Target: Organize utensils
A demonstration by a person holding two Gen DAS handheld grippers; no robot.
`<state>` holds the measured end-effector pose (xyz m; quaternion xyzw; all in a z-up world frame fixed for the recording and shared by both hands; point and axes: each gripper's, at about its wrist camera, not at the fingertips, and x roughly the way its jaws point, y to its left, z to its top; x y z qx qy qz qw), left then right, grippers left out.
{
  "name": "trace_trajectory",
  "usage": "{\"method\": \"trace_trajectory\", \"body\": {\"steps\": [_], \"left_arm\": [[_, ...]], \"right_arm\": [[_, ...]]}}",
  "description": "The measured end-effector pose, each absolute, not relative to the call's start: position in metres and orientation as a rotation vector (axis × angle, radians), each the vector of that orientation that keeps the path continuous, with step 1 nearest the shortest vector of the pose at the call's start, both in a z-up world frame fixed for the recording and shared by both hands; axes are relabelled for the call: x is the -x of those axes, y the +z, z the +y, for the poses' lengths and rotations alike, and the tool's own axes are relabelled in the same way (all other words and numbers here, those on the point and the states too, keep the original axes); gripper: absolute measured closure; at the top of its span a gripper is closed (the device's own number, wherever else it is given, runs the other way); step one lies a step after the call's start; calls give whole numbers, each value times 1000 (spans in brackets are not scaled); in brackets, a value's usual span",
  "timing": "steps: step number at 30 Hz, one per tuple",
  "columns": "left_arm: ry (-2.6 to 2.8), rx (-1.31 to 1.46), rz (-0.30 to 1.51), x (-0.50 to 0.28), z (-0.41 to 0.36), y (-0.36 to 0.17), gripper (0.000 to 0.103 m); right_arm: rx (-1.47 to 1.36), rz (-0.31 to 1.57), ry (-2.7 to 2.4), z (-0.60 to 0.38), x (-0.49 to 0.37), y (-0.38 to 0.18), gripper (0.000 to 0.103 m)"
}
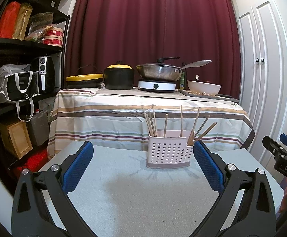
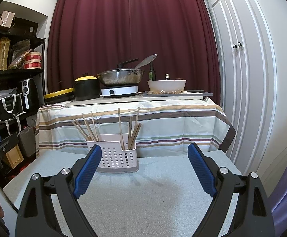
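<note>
**Ana:** Blue pads fill the bottom of both views. The left gripper [image 1: 143,154] stands spread with nothing between its jaws, and the right gripper [image 2: 144,156] is just as wide and empty.

**Ben:** Where are the utensils?

**Ana:** All the chopsticks [image 1: 152,121] I can see stand in the pink perforated holder [image 1: 168,151] on the grey table [image 1: 113,187]. In the left view it sits at centre, a bit right of the midline and beyond the fingertips. In the right view it lies left of centre, partly behind the left pad.

**Ben:** Their long axis?

**Ana:** Roughly upright, fanning outward: one bunch at the holder's left end, another at its right, tops leaning apart.

**Ben:** Which hand is nearer?

**Ana:** Hard to call; the holder lies between them. Nothing blocks the way. I'd judge the sorting mostly done, since no loose stick shows on the table.

**Ben:** Behind?

**Ana:** Striped tablecloth [image 1: 123,106], wok [image 1: 159,72], white bowl [image 1: 203,87], well clear.
</note>
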<state>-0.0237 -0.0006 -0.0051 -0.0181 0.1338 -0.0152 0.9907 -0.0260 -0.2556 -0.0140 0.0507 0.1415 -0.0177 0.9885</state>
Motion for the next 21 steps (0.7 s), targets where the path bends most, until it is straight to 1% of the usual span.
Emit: {"method": "trace_trajectory", "body": {"steps": [21], "left_arm": [[-21, 42, 261, 24, 0, -6, 4]], "right_arm": [[-97, 291, -32, -254, 26, -14, 17]]}}
